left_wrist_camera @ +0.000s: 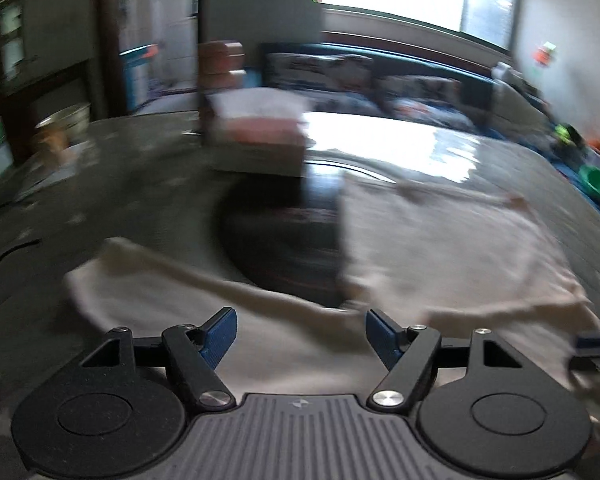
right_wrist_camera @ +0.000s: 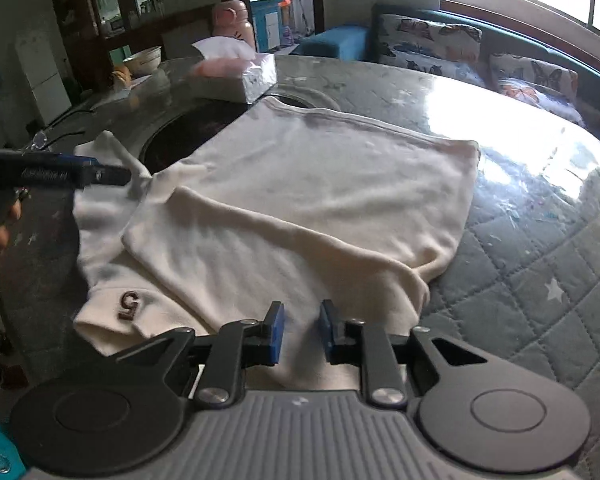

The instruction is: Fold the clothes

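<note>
Left view motion-blurred, tissue box (left_wrist_camera: 260, 136) smeared

Shirt (right_wrist_camera: 300, 200) on the table (right_wrist_camera: 540, 260), tissue box (right_wrist_camera: 240, 76) just behind it.

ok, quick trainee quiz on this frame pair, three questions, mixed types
1. Which digit shows on the sleeve of the cream garment?
2. True or false: the left gripper has its jaws shut on the garment.
3. What sits just beyond the garment's far edge? A. a tissue box B. a laptop C. a kettle

Key: 1. 5. 2. False: its jaws stand wide apart with nothing between them. 3. A.
</note>
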